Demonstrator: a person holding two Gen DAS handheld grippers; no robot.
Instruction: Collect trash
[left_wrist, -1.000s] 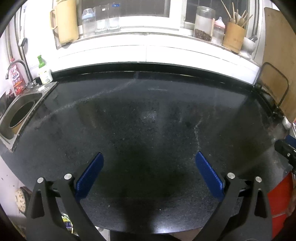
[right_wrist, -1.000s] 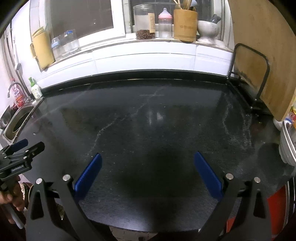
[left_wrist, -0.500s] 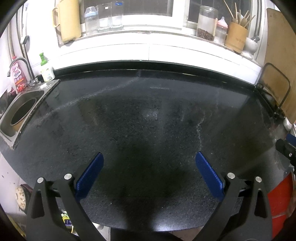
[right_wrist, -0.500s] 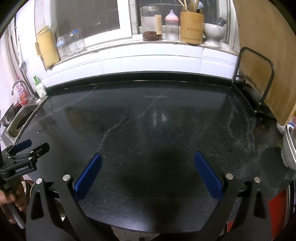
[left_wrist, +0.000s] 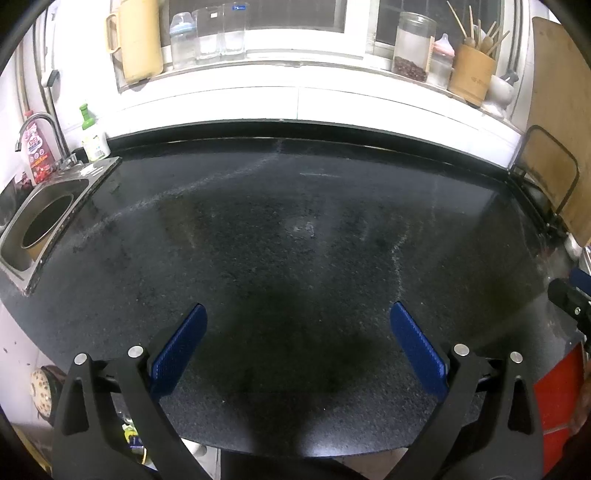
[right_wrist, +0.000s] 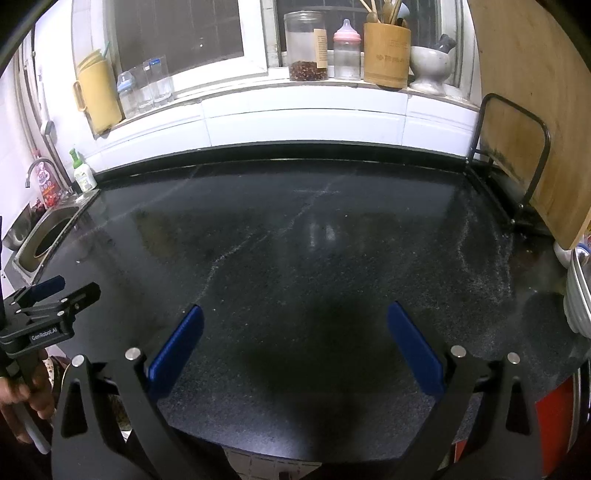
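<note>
Trash: none can be made out on your black speckled stone countertop (left_wrist: 295, 221). Your left gripper (left_wrist: 297, 345) and right gripper (right_wrist: 295, 343) both hang over its near edge, blue-padded jaws spread wide, gripping nothing.

**Dim kitchen, glare on dark stone, strong fisheye bend**

You work under weak indoor light from above; the windows (right_wrist: 177, 40) behind the sill are dark and give you nothing. The black countertop (left_wrist: 295, 229) soaks up most of it, showing only a pale smear of glare at its middle in the left wrist view and a vertical streak of reflection (right_wrist: 319, 229) in the right wrist view. A broad soft shadow (left_wrist: 306, 332) lies between your blue fingers (left_wrist: 181, 347). The white tiled wall (right_wrist: 295, 122) is the brightest area. Both views bow heavily at the edges, with black corners. Focus is fair throughout, grainy in the dark parts.
</note>
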